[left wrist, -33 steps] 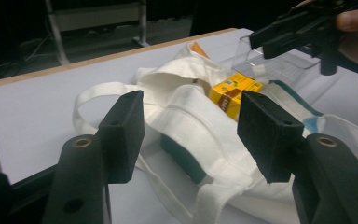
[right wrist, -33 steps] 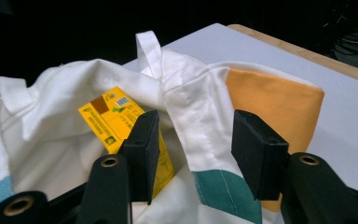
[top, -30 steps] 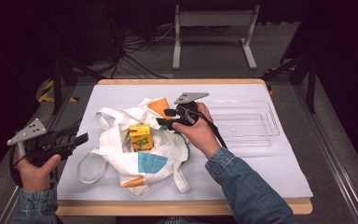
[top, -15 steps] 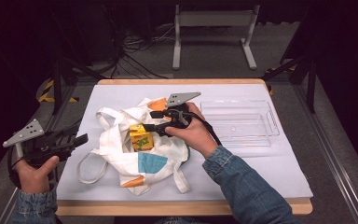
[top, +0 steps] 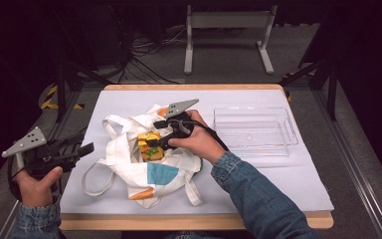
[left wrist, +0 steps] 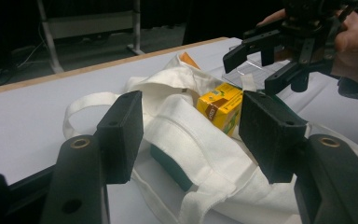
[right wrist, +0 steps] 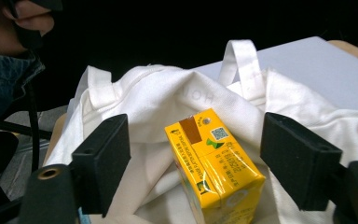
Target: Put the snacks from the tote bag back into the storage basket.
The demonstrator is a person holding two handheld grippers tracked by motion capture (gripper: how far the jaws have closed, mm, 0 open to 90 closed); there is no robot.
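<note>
Yellow juice carton [right wrist: 213,166] lying on its side on top of the crumpled white tote bag [top: 129,159], roughly at the bag's middle, brown-tabbed top end turned toward the bag's handles. Bag spread on the white-covered desk [top: 298,179], with a teal patch and an orange corner showing along its near edge, one looped handle trailing off its left side.

Right gripper [top: 161,134] poised just above the bag, right over the carton, jaws having just been opening and now spread wide. Carton between the two black pads [right wrist: 103,161] in the right gripper view, clear gaps on both sides, no pad pressing on it. Not gripped.

Left gripper [top: 82,149] held off the bag's left side, near the desk's left edge, pointing toward the bag. Jaws standing apart with nothing between them; bag and carton seen farther off through the gap in the left gripper view, the right gripper hovering beyond the carton.

Clear plastic tray [top: 288,142] on the desk to the right of the bag, well apart from the carton.
</note>
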